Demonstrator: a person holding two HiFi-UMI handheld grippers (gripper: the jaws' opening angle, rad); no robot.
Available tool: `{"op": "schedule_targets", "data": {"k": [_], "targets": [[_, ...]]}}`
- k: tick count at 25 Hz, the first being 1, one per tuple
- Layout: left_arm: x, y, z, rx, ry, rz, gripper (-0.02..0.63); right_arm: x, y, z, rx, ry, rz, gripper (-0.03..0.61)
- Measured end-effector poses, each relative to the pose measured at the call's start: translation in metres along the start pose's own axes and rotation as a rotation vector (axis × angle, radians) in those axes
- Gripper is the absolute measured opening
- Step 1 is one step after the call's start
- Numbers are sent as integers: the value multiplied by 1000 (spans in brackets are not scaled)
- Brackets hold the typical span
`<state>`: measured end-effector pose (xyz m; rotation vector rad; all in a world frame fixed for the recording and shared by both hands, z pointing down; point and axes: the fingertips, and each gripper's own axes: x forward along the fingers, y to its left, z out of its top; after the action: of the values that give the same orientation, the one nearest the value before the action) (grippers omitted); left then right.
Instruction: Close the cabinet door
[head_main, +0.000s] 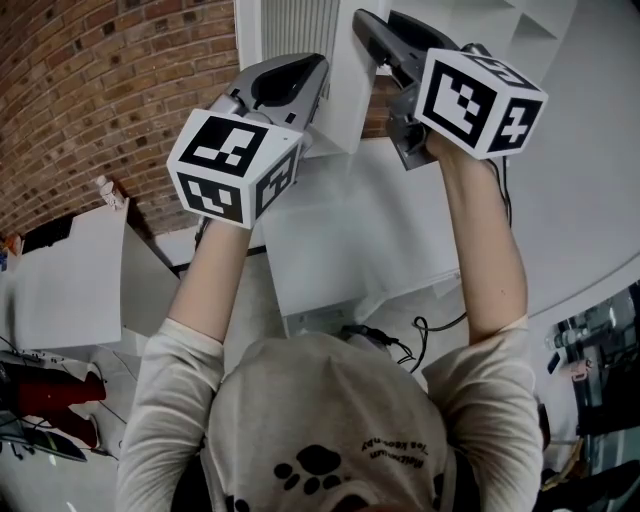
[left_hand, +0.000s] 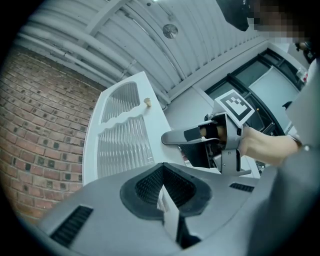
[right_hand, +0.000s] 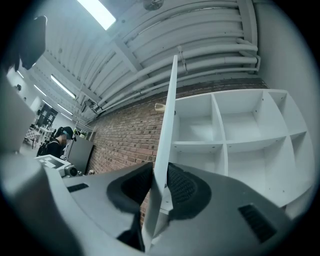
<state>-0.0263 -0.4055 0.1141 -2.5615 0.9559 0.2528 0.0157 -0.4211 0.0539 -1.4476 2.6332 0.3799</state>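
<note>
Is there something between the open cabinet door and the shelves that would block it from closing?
Nothing visible does. The gap between the door and the empty shelves looks free; only the right gripper, jaws on the door's edge, sits there.

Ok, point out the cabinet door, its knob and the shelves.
cabinet door (left_hand: 124, 145), left gripper view, on its ribbed panel.
knob (left_hand: 147, 102), left gripper view, on its round head.
shelves (right_hand: 250, 143), right gripper view, on a level board.
</note>
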Motion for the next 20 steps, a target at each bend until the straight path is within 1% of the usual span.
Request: {"op": "schedule_targets", "data": {"k": [2, 5, 8, 10, 13, 20], "targets": [[12, -2, -1, -3, -12, -8, 9, -1, -8, -2, 1, 4, 22, 95], [25, -7, 1, -21, -50, -18, 9, -1, -21, -7, 13, 11, 50, 95], [42, -14, -1, -42, -70, -24, 9, 2, -41, -10, 32, 15, 66, 95], [54, -16, -8, -53, -61, -22, 9, 5, -58, -11, 51, 15, 82, 97], [69, -13, -21, -45, -38, 0, 9, 9, -78, -15, 81, 8, 113, 98], [95, -7, -40, -23, 6, 37, 9, 17, -106, -23, 111, -24, 199, 103]]}}
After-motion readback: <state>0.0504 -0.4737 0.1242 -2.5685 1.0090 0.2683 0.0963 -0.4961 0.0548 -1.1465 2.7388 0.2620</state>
